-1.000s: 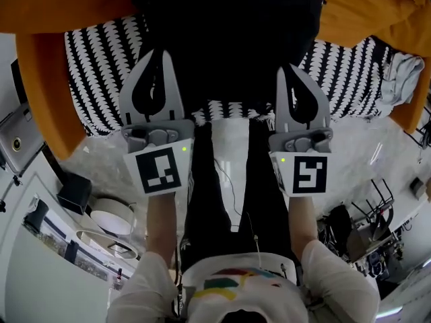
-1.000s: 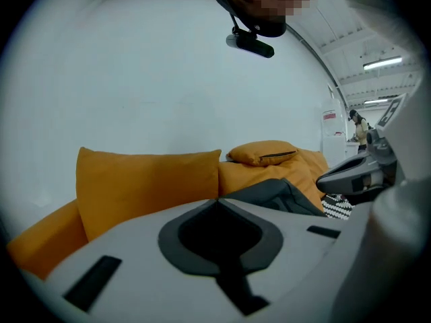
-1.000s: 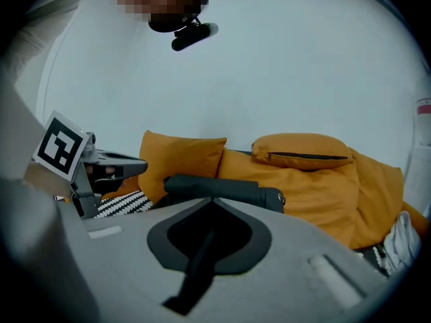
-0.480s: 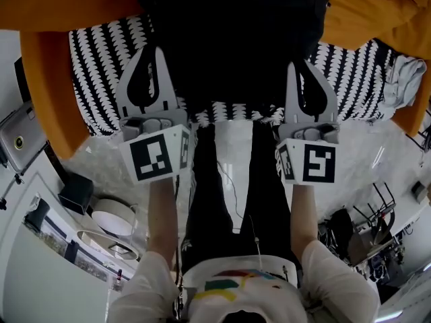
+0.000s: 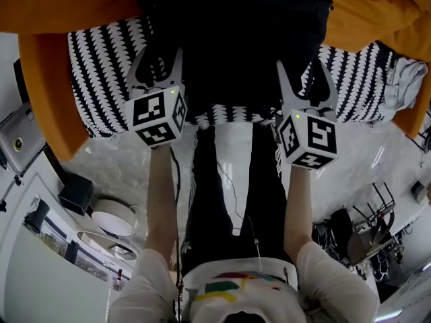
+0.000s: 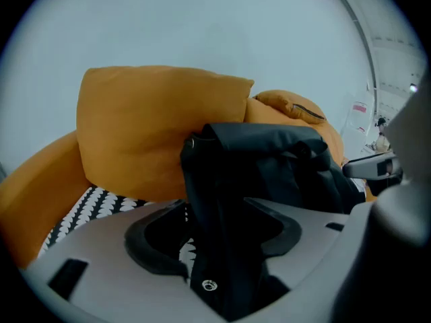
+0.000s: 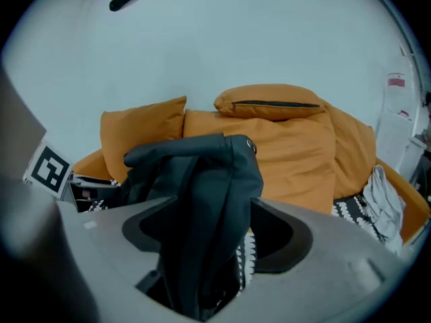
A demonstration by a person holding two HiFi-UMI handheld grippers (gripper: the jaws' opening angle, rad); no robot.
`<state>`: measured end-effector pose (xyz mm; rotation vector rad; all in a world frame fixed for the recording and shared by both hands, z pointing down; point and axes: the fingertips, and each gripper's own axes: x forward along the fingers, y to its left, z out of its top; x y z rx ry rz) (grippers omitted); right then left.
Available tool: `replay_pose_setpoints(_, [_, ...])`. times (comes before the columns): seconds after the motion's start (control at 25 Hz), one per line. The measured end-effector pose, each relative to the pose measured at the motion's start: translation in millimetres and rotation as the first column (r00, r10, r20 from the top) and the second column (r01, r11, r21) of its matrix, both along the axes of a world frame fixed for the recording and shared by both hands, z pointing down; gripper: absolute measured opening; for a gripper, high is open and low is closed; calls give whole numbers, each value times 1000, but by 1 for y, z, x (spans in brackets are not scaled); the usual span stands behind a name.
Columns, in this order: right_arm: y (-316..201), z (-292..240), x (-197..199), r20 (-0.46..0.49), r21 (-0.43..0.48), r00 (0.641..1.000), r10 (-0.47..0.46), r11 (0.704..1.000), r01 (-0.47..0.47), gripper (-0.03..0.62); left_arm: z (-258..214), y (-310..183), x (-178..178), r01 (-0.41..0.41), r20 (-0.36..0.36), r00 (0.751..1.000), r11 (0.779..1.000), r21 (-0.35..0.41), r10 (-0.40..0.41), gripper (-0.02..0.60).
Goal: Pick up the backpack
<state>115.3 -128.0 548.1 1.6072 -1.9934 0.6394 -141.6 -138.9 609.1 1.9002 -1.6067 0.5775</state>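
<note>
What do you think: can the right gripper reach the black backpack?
Probably yes: the right gripper has just been opening its jaws, which stand apart around a fold of the black backpack; nothing blocks them.

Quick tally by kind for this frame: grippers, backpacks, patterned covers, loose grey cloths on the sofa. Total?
backpack: 1
grippers: 2, left gripper and right gripper; the jaws of both have just been opening, with backpack fabric between each pair
black-and-white patterned cover: 1
grey cloth: 1
Total: 5
</note>
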Motion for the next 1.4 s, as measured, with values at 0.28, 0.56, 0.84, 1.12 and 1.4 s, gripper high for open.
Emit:
replay_pose_setpoints(0.28, [13,54,10,25,-161,1000,7,987,-2,337,58,-3,4,19,-92,995,986,-166,-34,253])
replay_pose_setpoints(0.56, [11,78,6,53,-203,997,50,978,-38,339,68,-2,2,3,-188,981,981,-192,-39,252])
replay_pose_setpoints(0.84, [14,88,-1,108,-224,993,41,975,-16,225,72,1,8,-14,-200,979,969,-248,-37,240])
replay_pose_setpoints(1.12, [13,89,-4,75,-217,997,19,976,-2,188,73,0,14,-13,-164,986,974,-224,-24,193])
replay_pose_setpoints(1.4, [11,86,-5,67,-209,998,6,978,8,159,68,-3,19,-1,-133,991,986,-167,-22,138])
